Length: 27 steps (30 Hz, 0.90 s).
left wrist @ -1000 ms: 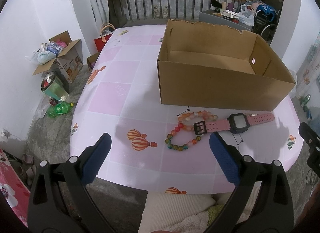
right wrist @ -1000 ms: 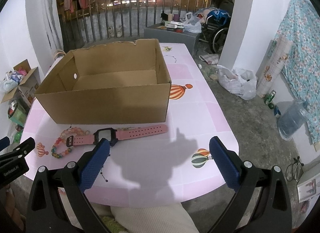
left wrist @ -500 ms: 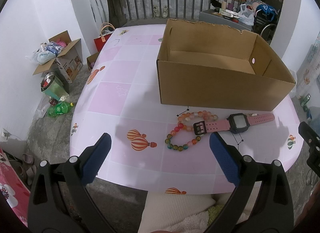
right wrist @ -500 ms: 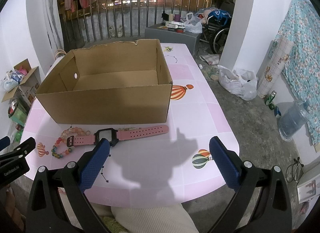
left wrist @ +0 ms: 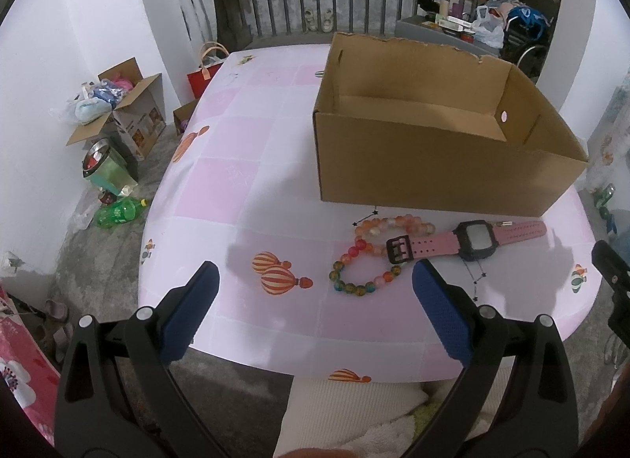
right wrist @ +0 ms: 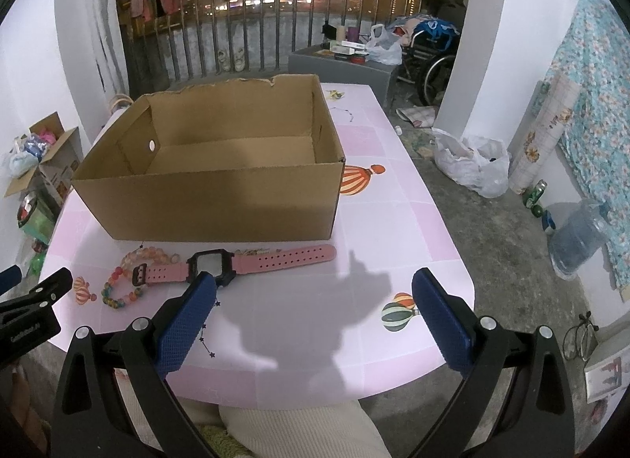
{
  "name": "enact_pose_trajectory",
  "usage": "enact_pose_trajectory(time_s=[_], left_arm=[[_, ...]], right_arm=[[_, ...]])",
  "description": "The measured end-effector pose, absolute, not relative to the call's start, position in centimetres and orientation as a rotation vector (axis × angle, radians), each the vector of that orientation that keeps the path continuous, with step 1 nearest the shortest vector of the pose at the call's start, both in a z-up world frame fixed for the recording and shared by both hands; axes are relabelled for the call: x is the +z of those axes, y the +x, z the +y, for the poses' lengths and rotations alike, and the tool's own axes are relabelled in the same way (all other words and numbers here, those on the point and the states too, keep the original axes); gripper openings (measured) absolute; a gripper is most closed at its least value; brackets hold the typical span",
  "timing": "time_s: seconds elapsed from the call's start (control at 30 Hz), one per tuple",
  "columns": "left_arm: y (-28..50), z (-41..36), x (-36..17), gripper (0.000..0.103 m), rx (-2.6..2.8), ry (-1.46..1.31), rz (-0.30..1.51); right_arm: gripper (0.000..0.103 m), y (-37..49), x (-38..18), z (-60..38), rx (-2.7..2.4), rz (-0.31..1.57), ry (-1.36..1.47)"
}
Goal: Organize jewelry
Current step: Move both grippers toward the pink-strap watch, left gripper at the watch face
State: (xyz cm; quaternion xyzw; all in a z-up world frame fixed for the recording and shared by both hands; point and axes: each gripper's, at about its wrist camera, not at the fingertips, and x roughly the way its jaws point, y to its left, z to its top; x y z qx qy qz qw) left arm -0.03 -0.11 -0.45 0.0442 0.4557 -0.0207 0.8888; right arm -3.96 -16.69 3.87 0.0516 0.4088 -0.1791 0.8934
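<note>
Both tongs, left point(left wrist: 315, 280) and right point(right wrist: 314, 288), hang spread wide over the bench's point(left wrist: 244, 166) near edge, holding nothing. The watch point(left wrist: 472, 238) lies across two bracelets point(left wrist: 364, 257), just before the box point(left wrist: 433, 170).

My left camera looking forward and down over the surface point(left wrist: 252, 151) from its near-left edge, my right camera from near-right, both close, sharing box point(left wrist: 433, 166), watch point(right wrist: 236, 265), bracelets point(left wrist: 366, 261)
</note>
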Motion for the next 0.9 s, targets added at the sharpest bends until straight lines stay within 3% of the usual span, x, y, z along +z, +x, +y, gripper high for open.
enact_pose_trajectory(time_s=[0.27, 0.67, 0.9], left_arm=[[-0.4, 0.3, -2.0, 0.095, -0.076, 0.123, 0.900], [0.3, 1.5, -3.9, 0.095, -0.340, -0.071, 0.821], [1.4, 0.2, -5.0, 0.094, -0.426, -0.077, 0.804]], right_arm=[[0.097, -4.0, 1.3, -18.4, -0.289, 0.846, 0.101], [0.097, -1.3, -1.6, -20.9, -0.163, 0.853, 0.175], [0.072, 1.6, -2.9, -22.5, -0.074, 0.888, 0.300]])
